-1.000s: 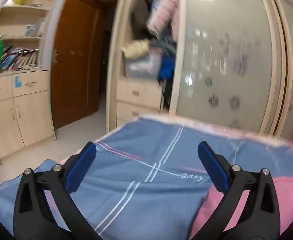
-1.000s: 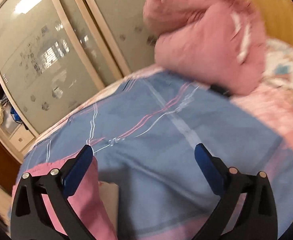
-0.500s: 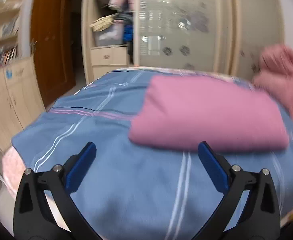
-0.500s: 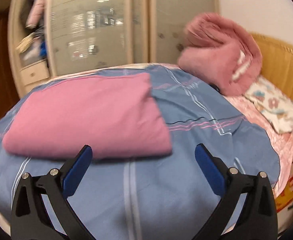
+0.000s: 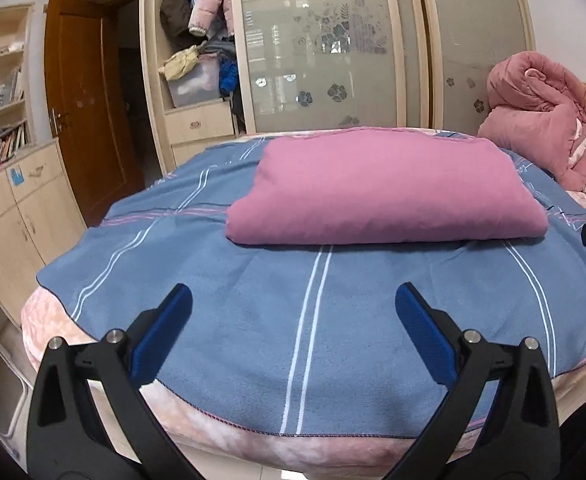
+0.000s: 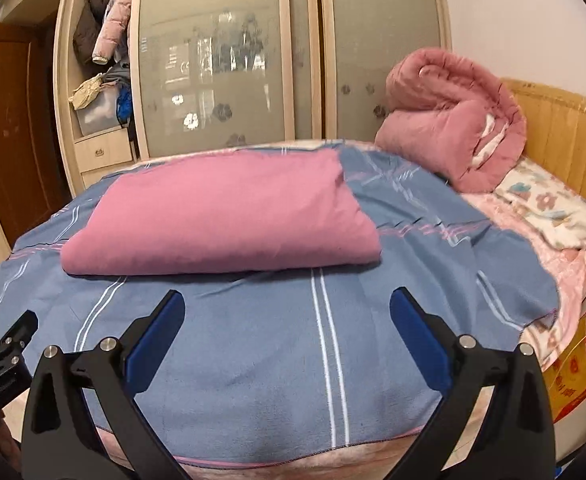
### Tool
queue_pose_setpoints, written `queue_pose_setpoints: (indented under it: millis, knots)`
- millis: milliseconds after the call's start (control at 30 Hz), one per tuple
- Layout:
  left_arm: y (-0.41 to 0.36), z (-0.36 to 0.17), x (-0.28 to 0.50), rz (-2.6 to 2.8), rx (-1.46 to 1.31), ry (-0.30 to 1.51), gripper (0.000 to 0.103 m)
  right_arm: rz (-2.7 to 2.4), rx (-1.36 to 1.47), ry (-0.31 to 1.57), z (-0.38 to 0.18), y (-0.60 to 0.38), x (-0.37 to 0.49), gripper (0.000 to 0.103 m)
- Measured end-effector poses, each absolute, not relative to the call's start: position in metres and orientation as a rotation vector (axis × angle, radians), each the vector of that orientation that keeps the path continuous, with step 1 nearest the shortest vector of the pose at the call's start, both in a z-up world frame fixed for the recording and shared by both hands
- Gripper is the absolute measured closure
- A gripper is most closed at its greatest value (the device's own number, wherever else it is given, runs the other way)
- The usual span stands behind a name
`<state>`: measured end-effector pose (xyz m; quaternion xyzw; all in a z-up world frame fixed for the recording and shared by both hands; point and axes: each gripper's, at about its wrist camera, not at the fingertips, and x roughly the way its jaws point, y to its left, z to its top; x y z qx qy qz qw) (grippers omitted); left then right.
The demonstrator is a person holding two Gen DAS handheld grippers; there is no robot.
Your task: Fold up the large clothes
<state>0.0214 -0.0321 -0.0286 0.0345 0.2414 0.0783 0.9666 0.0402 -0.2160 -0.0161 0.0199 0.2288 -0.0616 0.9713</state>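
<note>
On my left gripper (image 5: 293,312) the jaws stand wide with nothing between them, hanging over the near edge of the blue striped blanket (image 5: 253,320). My right gripper (image 6: 287,312) shows the same: jaws spread wide, empty, above the same blanket (image 6: 253,340) near the foot of the bed. Neither touches the cloth.

Past the blue pads, in the middle of the blanket, lies the folded pink garment (image 5: 381,188), a flat rectangular bundle with its thick fold toward me; from the right wrist view it (image 6: 221,216) sits left of centre, well apart from both grippers.

At the far right of the bed a rolled pink quilt (image 6: 449,128) rests against the yellow headboard (image 6: 565,136), with a floral pillow (image 6: 549,208) just beside it. Behind the bed I see the wardrobe's frosted sliding doors (image 5: 321,60), and left of them an open compartment stuffed with clothes (image 5: 201,12) above drawers. Further left stands a brown door (image 5: 81,112) and a bookshelf (image 5: 1,80) over low cabinets.
</note>
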Motion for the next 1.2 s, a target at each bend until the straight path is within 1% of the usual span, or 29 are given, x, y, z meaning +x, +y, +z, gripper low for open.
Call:
queue_pose_setpoints:
  millis: [67,267,700,900,1200]
  knots:
    - [-0.042,-0.03,0.015,0.16,0.09,0.455,0.002,-0.143,0.03,0.466,-0.019,-0.217,0.04,0.001]
    - [-0.059,-0.029,0.02,0.139,0.077,0.463,0.002,-0.154,0.017,0.46,-0.018,-0.226,0.036,0.001]
    - [-0.06,-0.025,0.018,0.102,0.091,0.47,0.002,-0.117,-0.014,0.445,-0.019,-0.215,0.036,0.001]
    - [-0.06,-0.023,0.013,0.13,0.102,0.438,0.002,-0.099,-0.021,0.453,-0.02,-0.207,0.04,0.001]
    - [-0.057,-0.022,0.017,0.1,0.094,0.472,0.002,-0.084,-0.03,0.457,-0.021,-0.201,0.04,0.001]
